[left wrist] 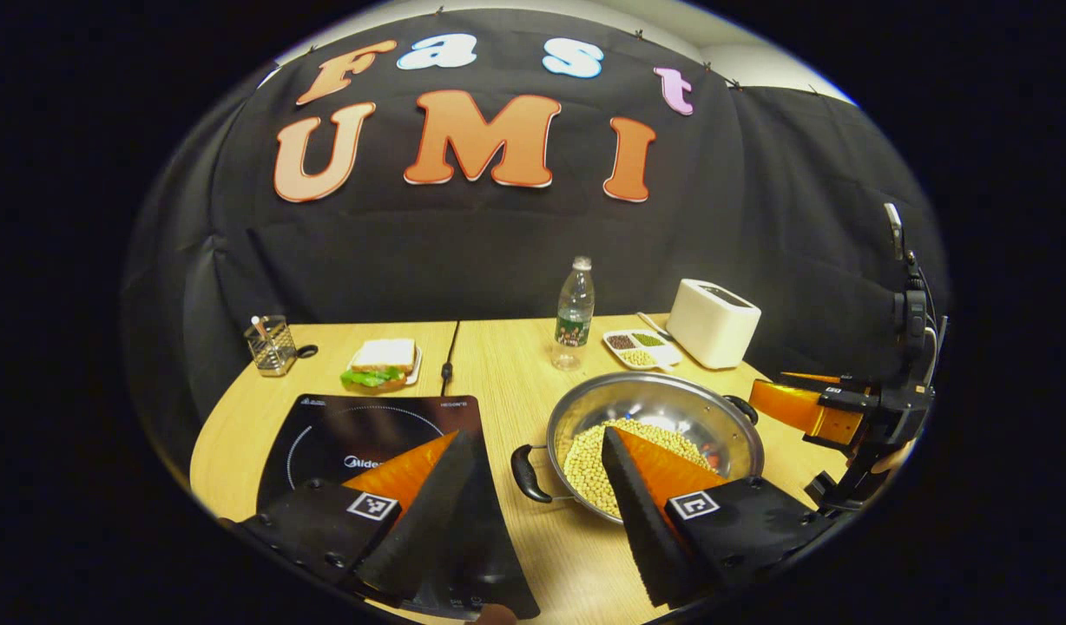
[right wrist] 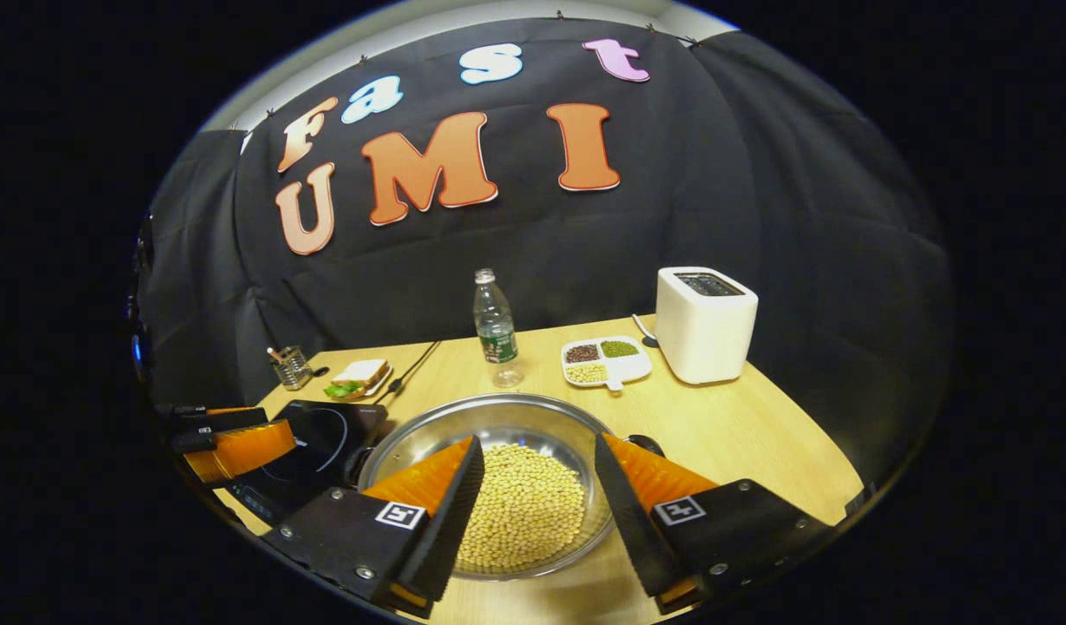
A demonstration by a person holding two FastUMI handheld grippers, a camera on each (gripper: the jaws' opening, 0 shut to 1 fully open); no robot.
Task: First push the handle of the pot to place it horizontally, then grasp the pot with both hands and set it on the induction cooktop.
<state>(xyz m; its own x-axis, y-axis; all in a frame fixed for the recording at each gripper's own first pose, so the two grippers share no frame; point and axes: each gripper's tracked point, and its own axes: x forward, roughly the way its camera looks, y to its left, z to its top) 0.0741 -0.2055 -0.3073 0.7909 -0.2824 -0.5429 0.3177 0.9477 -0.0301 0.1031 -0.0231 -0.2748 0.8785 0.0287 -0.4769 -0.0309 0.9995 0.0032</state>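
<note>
A steel pot (left wrist: 663, 404) holding yellow beans (left wrist: 589, 460) sits on the wooden table, right of the black induction cooktop (left wrist: 359, 430). Its black handles point to the near left (left wrist: 529, 473) and far right (left wrist: 743, 406). My left gripper (left wrist: 535, 434) is open, one finger over the cooktop and the other over the pot's near side. In the right gripper view the pot (right wrist: 498, 421) lies just beyond my open right gripper (right wrist: 537, 441), whose fingers hang over the beans (right wrist: 520, 503). The cooktop (right wrist: 316, 443) is to its left, with the left gripper (right wrist: 268, 425) over it.
At the back of the table stand a water bottle (left wrist: 575, 312), a white toaster (left wrist: 713, 321), a divided dish of beans (left wrist: 641, 347), a sandwich on a plate (left wrist: 381, 363) and a wire holder (left wrist: 270, 345). The right gripper (left wrist: 772, 386) hovers by the pot's far handle.
</note>
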